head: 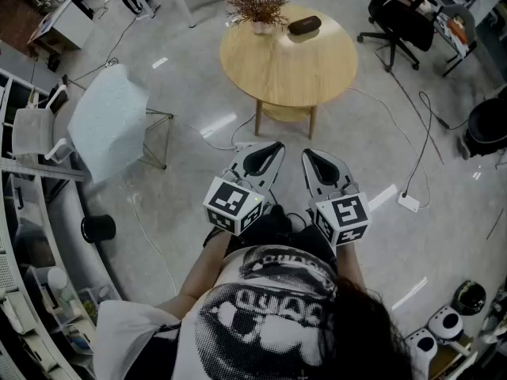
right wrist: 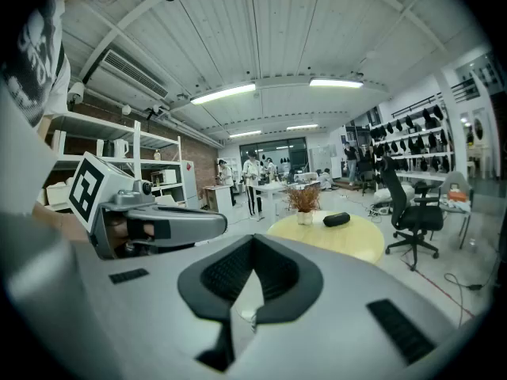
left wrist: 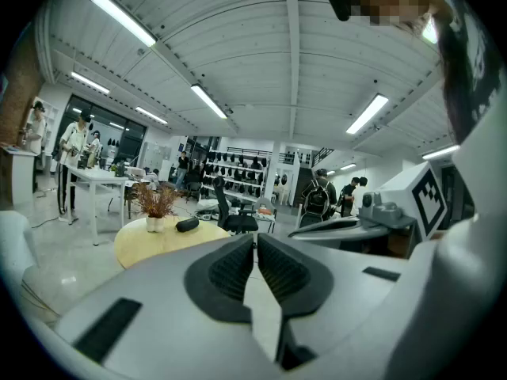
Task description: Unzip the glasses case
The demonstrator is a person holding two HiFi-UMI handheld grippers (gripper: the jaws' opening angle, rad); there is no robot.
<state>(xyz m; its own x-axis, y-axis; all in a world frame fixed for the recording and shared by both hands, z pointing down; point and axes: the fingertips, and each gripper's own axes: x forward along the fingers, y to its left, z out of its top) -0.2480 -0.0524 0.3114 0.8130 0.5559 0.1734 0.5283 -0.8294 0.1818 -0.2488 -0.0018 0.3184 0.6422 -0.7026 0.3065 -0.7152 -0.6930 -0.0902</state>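
I am holding my left tongs and my right tongs side by side in front of my body, both pointing toward the round wooden counter, which is standing well apart from me across a stretch of grey floor. Both tongs are closing on nothing. In the left gripper view the pads are meeting at their tips with only a thin slit behind them, and in the right gripper view the pads are pressing fully together. The dark glasses case is lying on the far side of the counter, close to its rim. From here I cannot tell how its zip is sitting. Just beside the case, toward the left of the head view, a small pot of dried twigs is standing upright. A white chair is sitting to the left of the line between me and the counter, and a white corded power strip is lying on the floor to the right of it. A black office chair is standing beyond the counter on the right, and a black bin is resting near the curved white bench at my left. Further back, people are standing around a white table.
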